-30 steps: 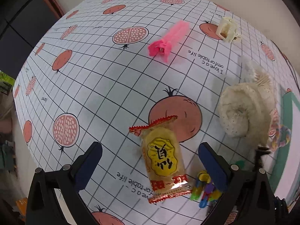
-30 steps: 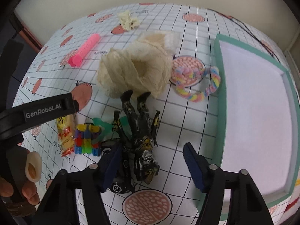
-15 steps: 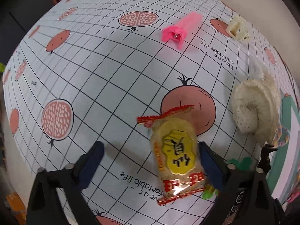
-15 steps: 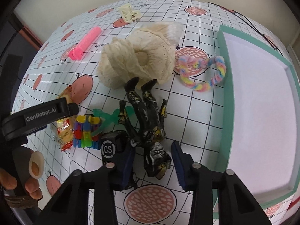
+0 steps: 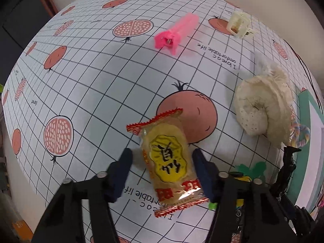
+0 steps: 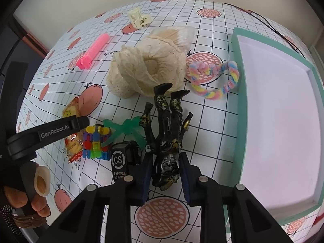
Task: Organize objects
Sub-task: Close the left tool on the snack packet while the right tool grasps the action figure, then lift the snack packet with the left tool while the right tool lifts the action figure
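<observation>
A yellow snack packet (image 5: 168,162) with red crimped ends lies flat on the pomegranate-print cloth. My left gripper (image 5: 162,154) straddles it, jaws narrowed. The right pad (image 5: 199,166) touches the packet's edge, while a thin gap shows beside the blurred left pad (image 5: 125,162). In the right wrist view a black-and-gold action figure (image 6: 168,125) lies on its back, legs pointing away. My right gripper (image 6: 166,158) is shut on the figure's head end, both pads against it. The packet (image 6: 70,113) is partly hidden there under the left gripper's finger.
A cream lace hat (image 6: 149,70), a rainbow pipe-cleaner loop (image 6: 214,81), a pink clip (image 6: 93,50) and a cream hair claw (image 6: 138,18) lie beyond. A colourful block toy (image 6: 95,141), a green plastic piece (image 6: 125,129) and a black box (image 6: 121,158) crowd the figure's left. A green-rimmed tray (image 6: 237,81) stands right.
Both grippers narrowed. The right one closed onto the figure's head. The left one came in around the snack packet from wide open, its left finger still blurred with motion.
</observation>
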The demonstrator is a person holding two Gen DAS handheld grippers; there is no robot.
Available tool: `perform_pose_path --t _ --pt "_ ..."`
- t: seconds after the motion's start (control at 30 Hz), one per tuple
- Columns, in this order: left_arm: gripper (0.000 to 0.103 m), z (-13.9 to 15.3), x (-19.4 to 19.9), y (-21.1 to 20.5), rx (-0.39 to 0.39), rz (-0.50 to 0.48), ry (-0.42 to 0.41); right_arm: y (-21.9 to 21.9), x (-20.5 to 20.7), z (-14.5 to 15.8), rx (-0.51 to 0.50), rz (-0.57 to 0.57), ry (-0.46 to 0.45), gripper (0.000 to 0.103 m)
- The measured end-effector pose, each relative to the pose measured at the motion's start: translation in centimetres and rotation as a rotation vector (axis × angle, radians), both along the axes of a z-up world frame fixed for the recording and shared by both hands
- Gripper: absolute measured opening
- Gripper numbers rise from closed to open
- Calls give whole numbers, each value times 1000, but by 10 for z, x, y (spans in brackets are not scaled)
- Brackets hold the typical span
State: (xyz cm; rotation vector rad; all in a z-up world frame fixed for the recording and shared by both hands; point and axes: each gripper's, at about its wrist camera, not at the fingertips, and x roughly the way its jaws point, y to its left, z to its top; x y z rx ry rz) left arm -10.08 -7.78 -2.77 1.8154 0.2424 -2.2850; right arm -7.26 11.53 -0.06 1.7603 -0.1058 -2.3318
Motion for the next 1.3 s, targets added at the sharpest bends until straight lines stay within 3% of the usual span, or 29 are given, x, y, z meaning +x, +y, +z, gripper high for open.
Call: perform_pose_path --t 0.17,0.5,0.7,0.8,0.87,0.93,1.0,1.3 --pt "40 4 -1 4 -1 -20 10 1 -1 4 -24 -11 8 28" --pt "38 15 -2 -2 18 12 44 9 3 15 -58 -22 27 27" --pt "38 40 -12 -8 -46 30 140 14 4 18 -65 -18 32 27" --pt "38 45 27 14 -42 37 189 17 6 22 -74 -24 45 27" --pt "38 48 30 17 -34 38 211 19 6 26 -79 -27 61 27" --pt "38 52 33 19 -22 42 235 23 6 32 -85 -40 85 21" --pt "38 53 26 12 -20 43 258 28 6 39 -92 -55 114 7" --pt "38 54 19 18 -25 26 271 39 5 35 -93 -60 89 7"
